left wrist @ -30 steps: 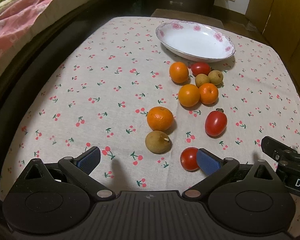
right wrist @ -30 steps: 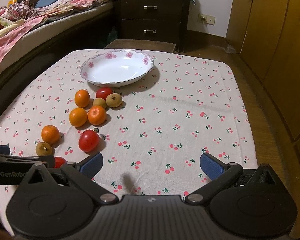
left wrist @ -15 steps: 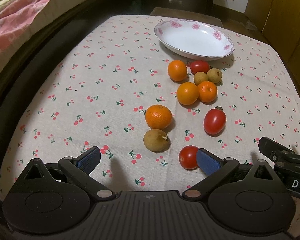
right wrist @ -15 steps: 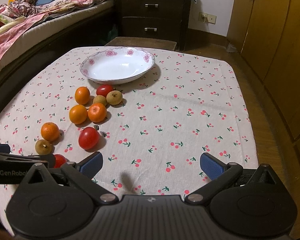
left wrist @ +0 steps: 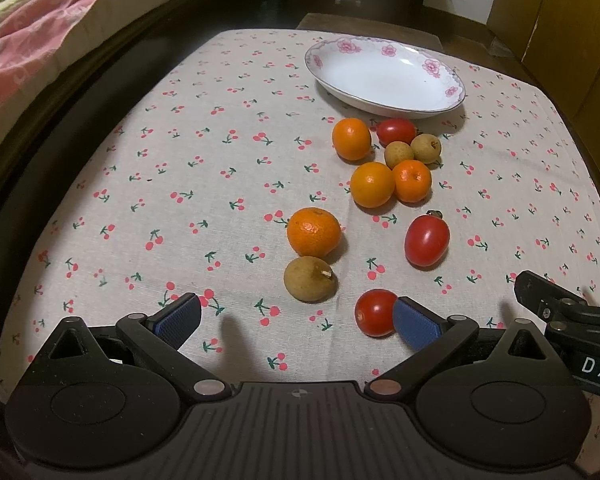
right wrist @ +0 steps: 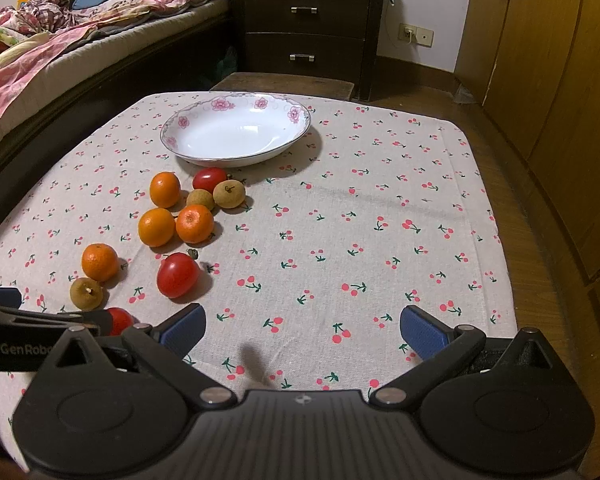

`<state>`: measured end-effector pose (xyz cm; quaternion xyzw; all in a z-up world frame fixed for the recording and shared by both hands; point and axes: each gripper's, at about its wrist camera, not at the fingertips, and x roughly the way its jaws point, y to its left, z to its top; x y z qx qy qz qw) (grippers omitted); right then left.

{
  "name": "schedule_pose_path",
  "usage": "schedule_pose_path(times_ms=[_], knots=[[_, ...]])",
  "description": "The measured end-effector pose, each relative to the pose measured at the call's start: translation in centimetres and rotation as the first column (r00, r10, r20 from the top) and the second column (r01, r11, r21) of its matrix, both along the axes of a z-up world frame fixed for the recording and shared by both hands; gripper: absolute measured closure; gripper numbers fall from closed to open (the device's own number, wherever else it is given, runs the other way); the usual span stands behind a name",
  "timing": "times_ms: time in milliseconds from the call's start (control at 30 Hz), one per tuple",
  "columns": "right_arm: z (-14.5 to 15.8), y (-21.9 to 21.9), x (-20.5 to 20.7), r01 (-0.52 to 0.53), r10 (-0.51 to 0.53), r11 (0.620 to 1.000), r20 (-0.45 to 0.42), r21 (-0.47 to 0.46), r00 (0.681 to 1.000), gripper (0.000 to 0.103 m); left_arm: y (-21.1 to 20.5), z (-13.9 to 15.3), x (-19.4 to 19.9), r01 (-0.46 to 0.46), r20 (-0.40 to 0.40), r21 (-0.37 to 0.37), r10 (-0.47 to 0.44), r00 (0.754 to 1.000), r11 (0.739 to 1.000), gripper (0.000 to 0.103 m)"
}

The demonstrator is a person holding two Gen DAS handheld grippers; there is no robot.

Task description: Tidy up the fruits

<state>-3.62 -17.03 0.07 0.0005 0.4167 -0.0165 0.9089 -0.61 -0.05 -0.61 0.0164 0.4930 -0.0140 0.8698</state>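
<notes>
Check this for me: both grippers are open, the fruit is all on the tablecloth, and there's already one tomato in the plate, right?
Not quite. The plate is empty in the right wrist view; all three tomatoes, including the nearest tomato, lie on the tablecloth with the other fruit. The left gripper and right gripper are open, as you said.

Both tools are matte black plastic. The left gripper [left wrist: 296, 322] carries two angled arms tipped with ribbed blue pads [left wrist: 414, 322], round metal pivot pins behind them, a ridged central plate and two circular bosses. The right gripper [right wrist: 302, 330] matches it; white lettering "GenRobo" marks the left one's side.
</notes>
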Motion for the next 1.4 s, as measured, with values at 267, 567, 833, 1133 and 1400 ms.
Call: schedule_pose_path(times_ms=[267, 567, 833, 1133, 1400], knots=[[0.0, 0.0, 0.0, -0.002, 0.002, 1.0, 0.0, -0.002, 1.0, 0.0, -0.1, 0.0, 0.1, 0.006, -0.005, -0.005, -0.006, 1.0, 1.0, 0.0], [0.0, -0.1, 0.0, 0.0, 0.0, 1.0, 0.0, 0.0, 1.0, 0.0, -0.1, -0.2, 0.1, 0.016, -0.015, -0.014, -0.016, 1.0, 1.0, 0.0], [0.2, -0.3, 0.1, 0.005, -0.005, 1.0, -0.002, 0.0, 1.0, 0.0, -0.2, -0.5, 0.3, 0.019, -0.027, -0.042, -0.02, 0.999, 0.999, 0.001], [0.1, -0.6, 0.5, 0.007, -0.007, 1.0, -0.013, 0.007, 1.0, 0.0, -1.2, -1.2, 0.6, 0.046, -0.042, -0.037, -0.047, 0.998, 0.998, 0.008], [-0.1, -0.8, 1.0, 0.003, -0.003, 1.0, -0.03, 0.022, 1.0, 0.0, -2.0, -1.7, 1.1, 0.06, -0.031, 0.0, -0.06, 0.998, 0.998, 0.02]])
